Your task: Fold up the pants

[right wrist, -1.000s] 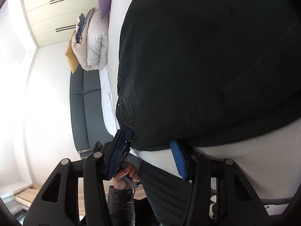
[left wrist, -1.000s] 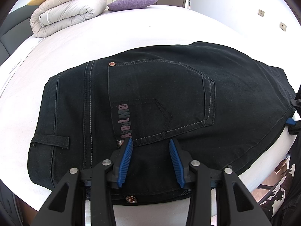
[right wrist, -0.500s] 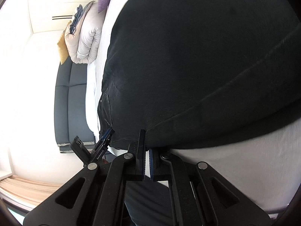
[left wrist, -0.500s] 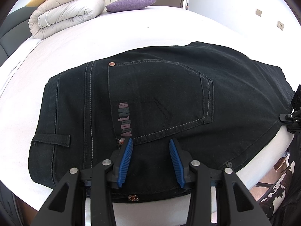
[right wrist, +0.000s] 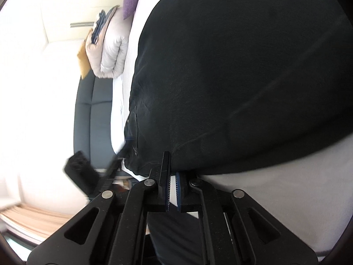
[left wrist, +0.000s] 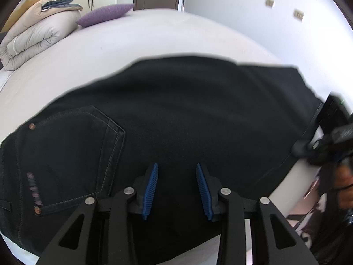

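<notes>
Left gripper (left wrist: 176, 191) hangs over the pants (left wrist: 176, 119) near their front edge, jaws spread wide, nothing between them. Right gripper (right wrist: 173, 195) sits at the pants' (right wrist: 242, 77) hem by the bed (right wrist: 275, 198) edge, jaws nearly together; can't tell if fabric's pinched. Plenty of bare sheet beyond. Duvet (left wrist: 33, 37) and purple pillow (left wrist: 106, 14) far back.

Right gripper (left wrist: 326, 141) blurred; pants (left wrist: 176, 121) cut off at left edge
</notes>
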